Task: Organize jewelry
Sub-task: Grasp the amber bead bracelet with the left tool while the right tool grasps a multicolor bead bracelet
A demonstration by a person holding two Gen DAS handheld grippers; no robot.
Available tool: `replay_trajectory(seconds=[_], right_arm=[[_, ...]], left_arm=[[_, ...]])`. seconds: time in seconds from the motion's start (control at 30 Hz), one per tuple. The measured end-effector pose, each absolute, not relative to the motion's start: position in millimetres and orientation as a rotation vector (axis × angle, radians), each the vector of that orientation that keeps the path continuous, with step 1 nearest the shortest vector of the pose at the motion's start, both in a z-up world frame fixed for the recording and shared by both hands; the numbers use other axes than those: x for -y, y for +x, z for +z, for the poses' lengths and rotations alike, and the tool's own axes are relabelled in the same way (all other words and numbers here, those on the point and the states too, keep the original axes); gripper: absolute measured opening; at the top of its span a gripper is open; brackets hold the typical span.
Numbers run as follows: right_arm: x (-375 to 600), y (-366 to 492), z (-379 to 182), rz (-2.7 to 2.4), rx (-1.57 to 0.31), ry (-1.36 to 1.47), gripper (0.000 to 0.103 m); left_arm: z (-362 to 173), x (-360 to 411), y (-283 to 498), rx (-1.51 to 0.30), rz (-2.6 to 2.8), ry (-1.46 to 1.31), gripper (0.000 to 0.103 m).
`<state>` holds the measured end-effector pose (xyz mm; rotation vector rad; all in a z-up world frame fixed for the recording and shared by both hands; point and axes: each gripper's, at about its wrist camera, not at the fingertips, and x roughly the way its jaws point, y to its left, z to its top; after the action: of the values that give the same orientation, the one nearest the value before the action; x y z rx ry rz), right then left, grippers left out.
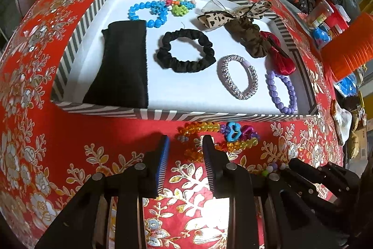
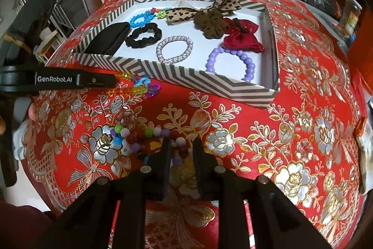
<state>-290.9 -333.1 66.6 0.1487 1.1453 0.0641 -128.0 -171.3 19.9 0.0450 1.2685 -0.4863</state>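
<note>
From the left wrist view, the left tongs (image 1: 185, 144) stand apart, holding nothing, low over the worktop (image 1: 70, 155), which wears a red cloth with gold and silver flowers. Just ahead of the tips lies an amber bead bracelet (image 1: 200, 130) with blue and magenta plastic charms, outside the striped tray (image 1: 163, 114) and close to its near wall. Inside the tray, on its white floor, lie a folded black cloth (image 1: 123, 64), a black fabric scrunchie (image 1: 185, 50), a glittery silver bangle (image 1: 240, 77) and a glossy lilac bead bracelet (image 1: 282, 91).

From the right wrist view, the right tongs (image 2: 180, 148) are part open, astride a strand of the mixed-colour round-bead bracelet (image 2: 139, 139) lying on the cloth; whether the pads touch it I cannot tell. The tray (image 2: 186, 78) sits well beyond, the amber bracelet (image 2: 137, 88) by its near-left wall.
</note>
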Motion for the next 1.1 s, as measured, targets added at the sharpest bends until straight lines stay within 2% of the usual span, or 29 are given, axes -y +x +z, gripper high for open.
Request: replay_trajectory(seconds=[0.63,0.8,0.93,0.97,1.03,1.07,1.1], right_arm=[[326,-285,61,0.065,-1.148,0.081,0.02],[326,-285,61,0.066,-1.146,0.075,0.022],[321,-286,60,0.061,-1.135,0.042,0.022],[321,-286,60,0.058,-1.132,0.039,0.019],[323,-287,60,0.046,-1.128,0.042,0.01],[325,-288,60,0.049,-1.13,0.066,0.009],[327,-288,61,0.053,-1.133,0.088,0.009]], left_arm=[[21,179,-121,-1.282,-0.538,0.095,0.032],[21,188,-122,-1.265,-0.574,0.15,0.041],[20,193,-124,-1.255,-0.576,0.19,0.042],[20,193,-125,-1.246,-0.571,0.199,0.039],[20,191,-128,-1.223,-0.551,0.228,0.02],[20,192,-127,-1.225,-0.56,0.226,0.011],[19,190,-127,-1.236,-0.567,0.209,0.007]])
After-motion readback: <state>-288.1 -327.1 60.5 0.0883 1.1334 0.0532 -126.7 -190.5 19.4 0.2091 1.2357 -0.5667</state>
